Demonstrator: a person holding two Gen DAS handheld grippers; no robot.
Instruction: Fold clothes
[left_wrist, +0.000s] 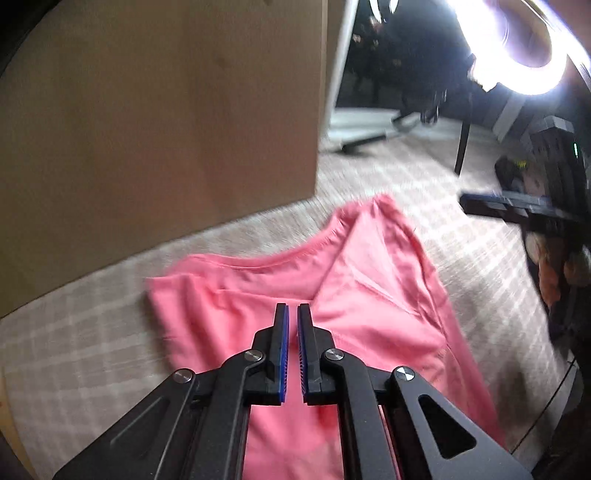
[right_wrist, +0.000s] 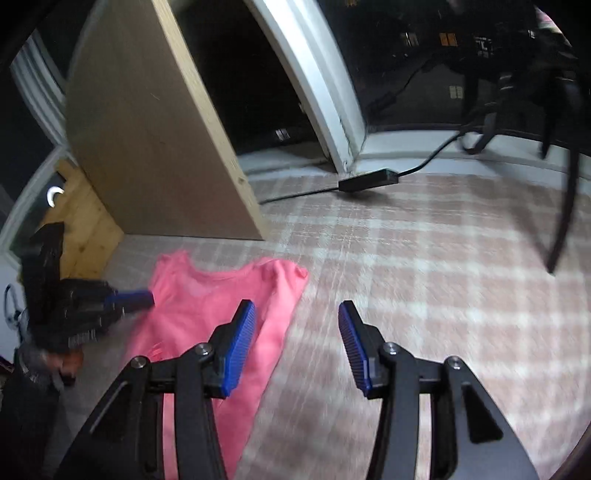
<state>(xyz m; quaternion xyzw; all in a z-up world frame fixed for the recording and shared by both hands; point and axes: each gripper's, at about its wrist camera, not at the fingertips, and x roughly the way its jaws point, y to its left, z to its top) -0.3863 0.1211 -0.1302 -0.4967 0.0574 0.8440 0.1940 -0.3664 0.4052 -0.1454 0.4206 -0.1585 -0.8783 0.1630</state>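
Pink shirt (left_wrist: 295, 295) lies flat on the plaid cloth (left_wrist: 92, 343) covering the surface, neckline toward the wooden panel (left_wrist: 159, 129), one side folded in over the body along a diagonal crease.

Left wrist view: left gripper (left_wrist: 292, 314) sits above the shirt's middle, jaws nearly together with only a thin slit between the blue pads (left_wrist: 283, 354). Nothing clamped as far as I can see; the fabric shows through the gap, flat below. Right gripper (left_wrist: 491, 208) comes in from the right edge, dark and blurred, over bare plaid, apart from the shirt's right edge. Ring light (left_wrist: 532, 48) blown out top right. Frame has motion blur.

Right wrist view: right gripper (right_wrist: 297, 314) jaws spread wide, empty. Its left finger (right_wrist: 236, 347) overlaps the shirt's (right_wrist: 207, 306) right edge in frame, its right finger is over bare plaid cloth (right_wrist: 424, 277). Can't tell if it touches the cloth. Left gripper (right_wrist: 147, 297) is at the left, blue tip at the shirt's left edge near the neckline; too blurred to read its jaws from here. Wooden panel (right_wrist: 147, 140) stands upright just behind the shirt. Black power adapter (right_wrist: 369, 181) with its cable lies on the plaid near the window frame (right_wrist: 325, 96), well apart from the shirt.
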